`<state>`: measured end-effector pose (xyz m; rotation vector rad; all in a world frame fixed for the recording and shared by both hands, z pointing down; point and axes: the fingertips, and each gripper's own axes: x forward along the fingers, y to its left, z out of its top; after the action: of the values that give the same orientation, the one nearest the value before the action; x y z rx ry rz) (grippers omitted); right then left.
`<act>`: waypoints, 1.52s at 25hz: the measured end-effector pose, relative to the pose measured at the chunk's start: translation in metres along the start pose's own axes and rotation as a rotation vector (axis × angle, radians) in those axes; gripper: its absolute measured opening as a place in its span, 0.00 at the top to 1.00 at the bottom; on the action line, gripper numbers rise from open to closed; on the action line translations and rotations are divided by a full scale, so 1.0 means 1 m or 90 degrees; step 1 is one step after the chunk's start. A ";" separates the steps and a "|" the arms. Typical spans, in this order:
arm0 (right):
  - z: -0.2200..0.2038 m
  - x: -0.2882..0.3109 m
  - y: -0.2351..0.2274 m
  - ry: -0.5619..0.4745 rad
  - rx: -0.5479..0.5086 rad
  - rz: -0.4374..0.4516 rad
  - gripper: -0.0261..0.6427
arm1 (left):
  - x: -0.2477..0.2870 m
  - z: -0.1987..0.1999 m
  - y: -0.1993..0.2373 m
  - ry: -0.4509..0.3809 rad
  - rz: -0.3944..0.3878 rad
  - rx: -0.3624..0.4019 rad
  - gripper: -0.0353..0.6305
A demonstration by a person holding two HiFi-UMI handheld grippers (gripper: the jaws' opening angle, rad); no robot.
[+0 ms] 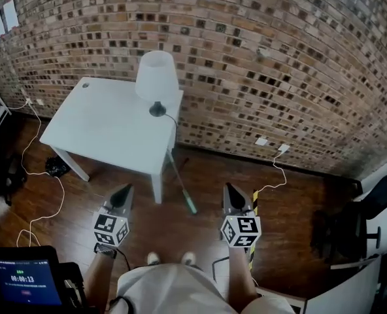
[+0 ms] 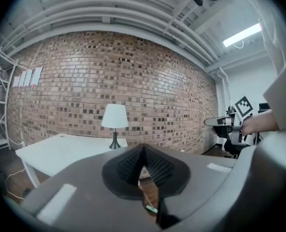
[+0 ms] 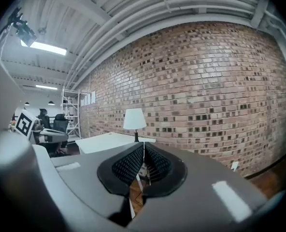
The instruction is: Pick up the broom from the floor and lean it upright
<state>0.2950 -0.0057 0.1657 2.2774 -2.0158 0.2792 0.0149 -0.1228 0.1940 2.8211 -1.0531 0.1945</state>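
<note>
Ahead, the broom slants beside the tabletop, apart from the left gripper and right gripper, whose jaws are pressed together, empty.

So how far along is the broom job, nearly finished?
Done: unclear. The broom runs from the corner of the white table down to the wooden floor; I can't tell whether it leans there or lies flat. In hand: nothing; the left gripper and right gripper are both shut and empty, held above the floor. Left: if it lies flat, the whole pick-up and leaning.
</note>
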 end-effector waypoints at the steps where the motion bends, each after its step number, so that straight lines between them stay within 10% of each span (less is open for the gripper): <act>1: 0.004 -0.003 -0.001 -0.004 0.000 0.004 0.93 | 0.000 0.007 -0.003 -0.009 0.004 -0.003 0.95; 20: 0.017 -0.031 0.006 0.000 -0.026 -0.008 0.94 | -0.013 0.051 -0.030 -0.059 -0.010 0.029 0.95; 38: -0.050 -0.159 0.037 0.064 -0.064 -0.036 0.94 | -0.121 -0.025 -0.083 0.011 -0.037 -0.006 0.95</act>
<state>0.2363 0.1541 0.1818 2.2094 -1.8704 0.2757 -0.0231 0.0212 0.1931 2.8325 -0.9647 0.2068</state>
